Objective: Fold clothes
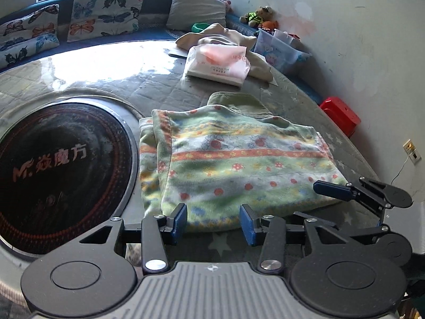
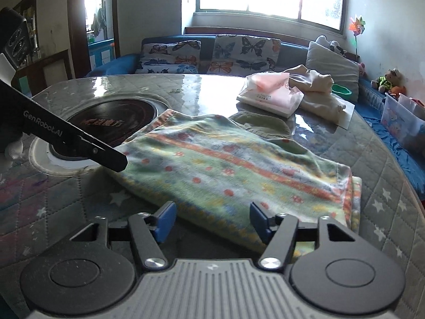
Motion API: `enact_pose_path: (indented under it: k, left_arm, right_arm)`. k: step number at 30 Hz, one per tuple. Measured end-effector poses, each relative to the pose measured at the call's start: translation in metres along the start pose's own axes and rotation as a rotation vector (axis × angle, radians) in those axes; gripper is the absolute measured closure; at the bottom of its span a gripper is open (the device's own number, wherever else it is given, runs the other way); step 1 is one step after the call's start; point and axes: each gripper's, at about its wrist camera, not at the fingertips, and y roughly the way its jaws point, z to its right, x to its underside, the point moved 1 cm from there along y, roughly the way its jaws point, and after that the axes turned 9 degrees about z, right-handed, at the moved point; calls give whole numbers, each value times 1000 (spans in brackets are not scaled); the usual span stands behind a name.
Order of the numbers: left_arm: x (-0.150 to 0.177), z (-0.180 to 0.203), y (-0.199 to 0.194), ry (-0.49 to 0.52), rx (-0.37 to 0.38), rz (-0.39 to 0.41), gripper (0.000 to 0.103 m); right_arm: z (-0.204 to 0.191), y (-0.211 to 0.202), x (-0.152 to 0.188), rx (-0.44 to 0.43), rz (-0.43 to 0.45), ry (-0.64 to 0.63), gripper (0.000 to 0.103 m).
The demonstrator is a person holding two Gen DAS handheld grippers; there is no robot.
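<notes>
A fleece garment (image 1: 239,164) with green, orange and yellow stripes and red mushroom prints lies folded flat on the quilted table cover (image 1: 164,93). My left gripper (image 1: 213,222) is open at the garment's near edge, and the blue pads (image 1: 180,220) stand apart without pressing the cloth. My right gripper (image 1: 322,203) sits at the garment's right corner. In the right wrist view the garment (image 2: 233,164) spreads ahead and my right gripper (image 2: 212,222) is open, the near hem lying loosely between its pads. My left gripper (image 2: 117,160) reaches in from the left, at the garment's left edge.
A round black cooktop (image 1: 61,172) is set into the table left of the garment. Behind the garment lie an olive cloth (image 1: 239,103), a tissue pack (image 1: 217,63) and a beige cloth (image 1: 225,34). A plastic box (image 1: 279,50), a red stool (image 1: 340,114) and cushions (image 1: 106,10) on a sofa line the far side.
</notes>
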Motion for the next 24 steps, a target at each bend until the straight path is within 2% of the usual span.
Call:
enact_pose_path:
  k: [4, 6, 8, 11, 13, 19, 24]
  left_arm:
    - [11, 2, -10, 4, -18, -7, 48]
    - [16, 3, -13, 2, -23, -15, 46]
    - [21, 3, -15, -1, -31, -23, 44]
    - [29, 5, -19, -1, -45, -31, 38]
    - [34, 6, -21, 1, -55, -37, 32]
    - [45, 9, -26, 20, -91, -56, 22]
    - [54, 11, -26, 29, -113, -75, 17]
  right_arm:
    - [-6, -7, 7, -12, -16, 15, 28]
    - [-9, -10, 12, -16, -26, 21, 28]
    - [-11, -14, 15, -14, -33, 26, 24]
    - [-13, -19, 20, -9, -41, 35, 20]
    - [-14, -22, 22, -6, -46, 43, 13]
    - [-14, -24, 25, 3, -70, 62, 5]
    - [-16, -21, 29, 10, -94, 62, 2]
